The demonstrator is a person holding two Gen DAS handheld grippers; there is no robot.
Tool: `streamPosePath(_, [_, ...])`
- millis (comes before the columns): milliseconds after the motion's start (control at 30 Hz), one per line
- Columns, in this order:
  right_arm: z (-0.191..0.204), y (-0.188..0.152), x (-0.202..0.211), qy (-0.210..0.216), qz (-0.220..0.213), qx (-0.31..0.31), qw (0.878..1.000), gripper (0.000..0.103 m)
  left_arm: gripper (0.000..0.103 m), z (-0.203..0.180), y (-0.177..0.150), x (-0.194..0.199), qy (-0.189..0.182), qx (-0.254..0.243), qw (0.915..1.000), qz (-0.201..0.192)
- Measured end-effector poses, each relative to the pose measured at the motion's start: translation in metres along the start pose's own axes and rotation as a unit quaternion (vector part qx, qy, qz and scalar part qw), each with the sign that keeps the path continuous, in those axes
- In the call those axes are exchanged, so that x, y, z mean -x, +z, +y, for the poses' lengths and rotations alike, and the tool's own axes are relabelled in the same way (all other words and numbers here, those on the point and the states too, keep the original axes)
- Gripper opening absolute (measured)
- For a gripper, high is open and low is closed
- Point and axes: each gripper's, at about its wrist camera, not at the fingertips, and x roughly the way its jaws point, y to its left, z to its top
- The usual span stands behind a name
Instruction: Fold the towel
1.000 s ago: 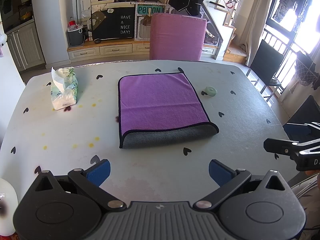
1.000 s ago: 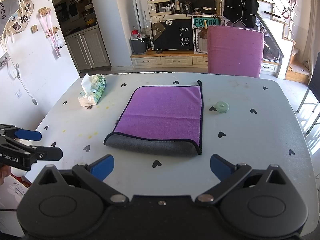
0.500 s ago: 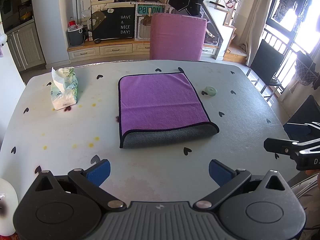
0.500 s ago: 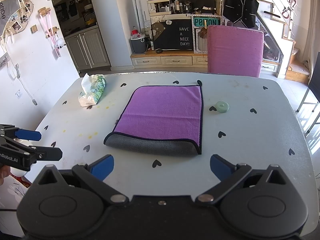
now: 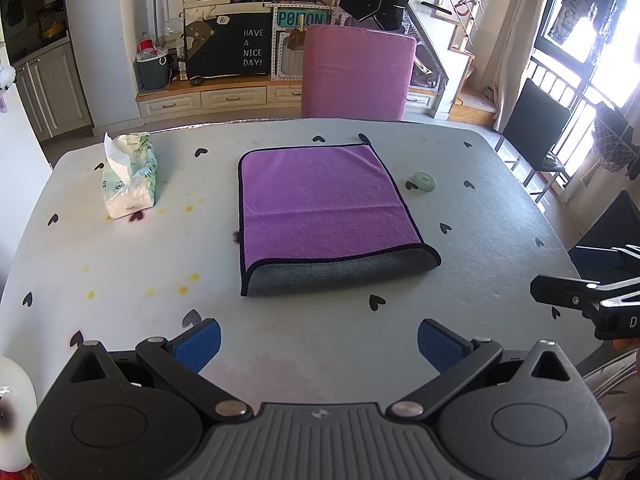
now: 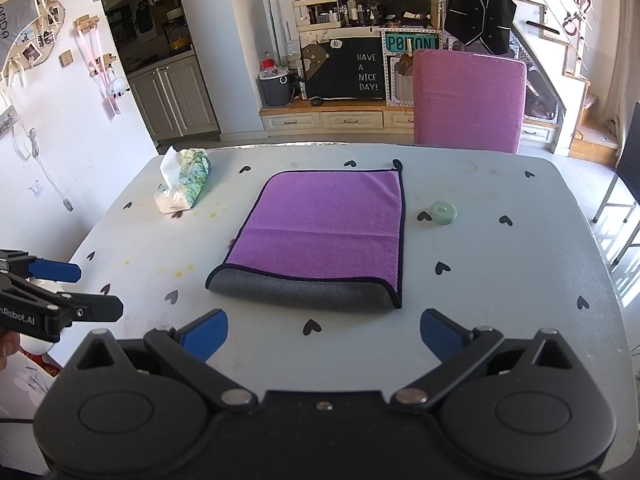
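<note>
Both the left tool (image 5: 318,344) and the right tool (image 6: 323,334) hover spread wide and empty over the desk's (image 5: 120,272) near edge, seemingly done; the towel (image 5: 324,208) lies folded mid-desk, fold facing them.

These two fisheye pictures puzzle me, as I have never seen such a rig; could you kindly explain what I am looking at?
A person holds a two-finger gripper in each hand, each carrying a camera that looks along its fingers. One picture comes from the left gripper, the other from the right gripper; each also glimpses the other at its edge. Both are open and hold nothing. On the table lies a purple towel, folded over with its grey underside showing at the near edge, beside a tissue pack and a small green ring.
</note>
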Motion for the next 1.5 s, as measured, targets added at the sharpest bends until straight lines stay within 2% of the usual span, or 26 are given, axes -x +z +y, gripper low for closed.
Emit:
streamPosePath(533, [-0.005, 0.009, -0.015, -0.014, -0.005, -0.004, 1.000, 0.102, 0.103, 0.008, 0.009, -0.007, 0.010, 0.020, 0.9996, -0.015])
streamPosePath(867, [-0.003, 0.020, -0.034, -0.001, -0.019, 0.011, 1.000, 0.102, 0.103, 0.022, 0.022, -0.029, 0.033, 0.041, 0.9981, -0.032])
streamPosePath(1200, [-0.005, 0.032, -0.062, -0.006, -0.020, 0.027, 0.999, 0.102, 0.103, 0.033, 0.037, -0.062, 0.048, 0.049, 0.9974, -0.023])
streamPosePath(1500, [-0.015, 0.042, -0.098, -0.001, 0.004, 0.018, 1.000, 0.102, 0.103, 0.035, 0.046, -0.093, 0.050, 0.038, 0.9980, -0.001])
